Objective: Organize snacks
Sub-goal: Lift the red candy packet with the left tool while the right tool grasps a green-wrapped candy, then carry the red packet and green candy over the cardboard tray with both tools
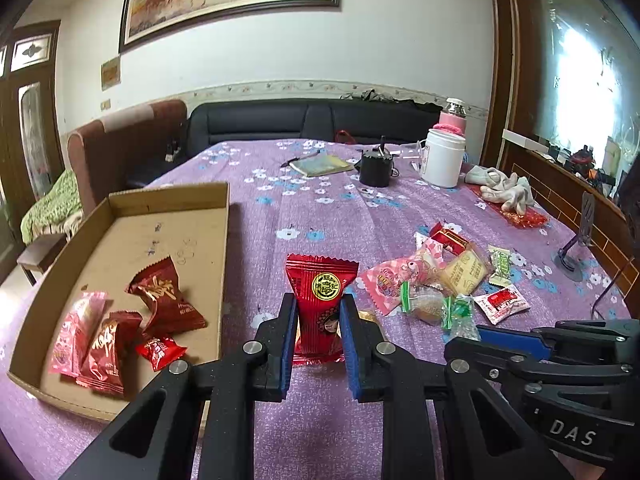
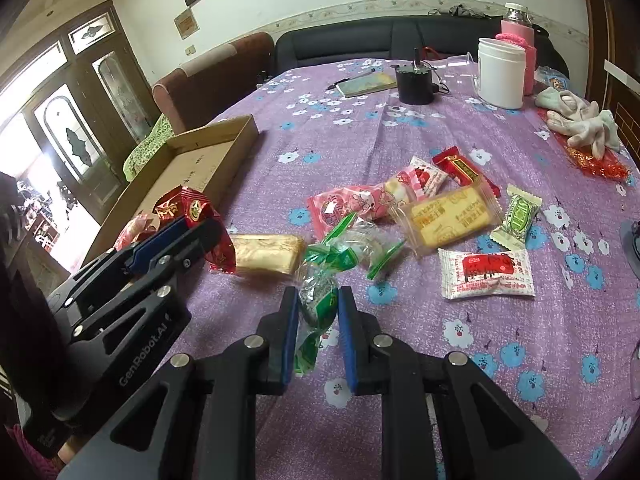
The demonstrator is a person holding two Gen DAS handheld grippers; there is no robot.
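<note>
Purple floral cloth covers the whole counter (image 2: 400, 132), and it's carrying everything here. On its left side sits a shallow cardboard tray (image 1: 176, 200) with four red and pink snack packs already lying inside, like the dark red one (image 1: 170, 300). Far back there's a white tub (image 2: 502, 74), a black pot (image 2: 414, 82) and a crumpled pair of gloves (image 2: 580, 120). The loose snack pile (image 2: 420, 216) is spread over the middle of the cloth, right of the tray: pink wrappers, a yellow cracker pack (image 2: 450, 216), a white-and-red packet (image 2: 486, 274), a pale green candy (image 2: 518, 216). Left tongs (image 1: 318, 316) are clamped on a red snack packet (image 1: 320, 296) with a gold seal, held upright just right of the tray's near edge. Right tongs (image 2: 318, 312) are pinched on a green-and-clear wrapped candy (image 2: 318, 296) at the near edge of the pile, with a golden bar (image 2: 266, 252) lying just left of it.
</note>
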